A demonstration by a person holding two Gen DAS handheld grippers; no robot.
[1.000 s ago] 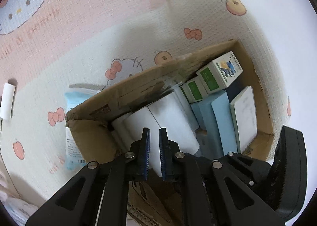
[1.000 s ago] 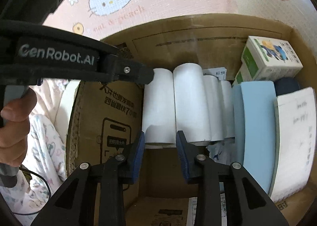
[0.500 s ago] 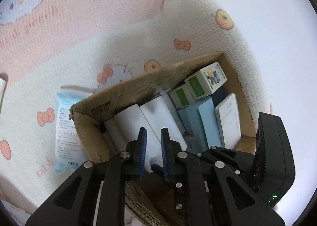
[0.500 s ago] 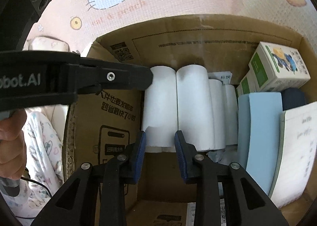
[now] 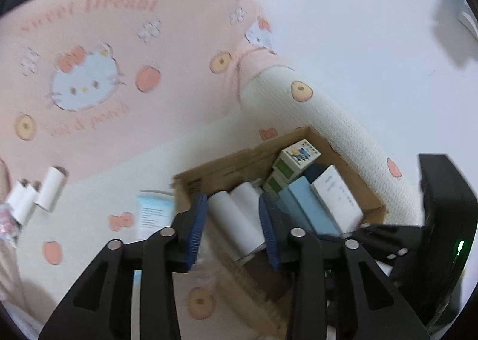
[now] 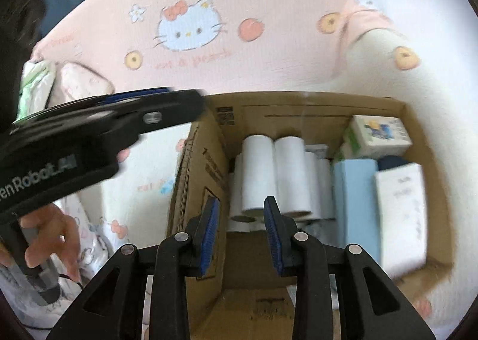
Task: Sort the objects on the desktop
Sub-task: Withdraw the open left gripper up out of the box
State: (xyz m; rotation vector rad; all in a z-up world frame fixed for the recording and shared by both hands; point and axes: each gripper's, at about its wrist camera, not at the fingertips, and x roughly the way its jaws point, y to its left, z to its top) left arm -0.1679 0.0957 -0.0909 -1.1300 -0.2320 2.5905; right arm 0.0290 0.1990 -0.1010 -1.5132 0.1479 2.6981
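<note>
A cardboard box (image 6: 298, 110) on the Hello Kitty sheet holds white paper rolls (image 6: 274, 172), light blue boxes (image 6: 355, 205), a white booklet (image 6: 400, 208) and green-and-white cartons (image 6: 379, 134). The box also shows in the left wrist view (image 5: 236, 161), with the rolls (image 5: 239, 220) inside. My left gripper (image 5: 233, 226) is open and empty, raised above the box's left end. My right gripper (image 6: 240, 229) is open and empty above the box's near side. Loose white rolls (image 5: 49, 190) lie on the sheet at far left.
A light blue wipes pack (image 5: 154, 214) lies against the box's left outside wall. The left gripper's body (image 6: 89, 137) crosses the right wrist view at left. Soft packets (image 6: 71, 83) lie further left. A cream bolster (image 5: 337, 131) runs behind the box.
Both grippers have pulled up and back from the box, which looks smaller. The left jaws have opened from nearly shut; the right jaws have opened a little wider.
</note>
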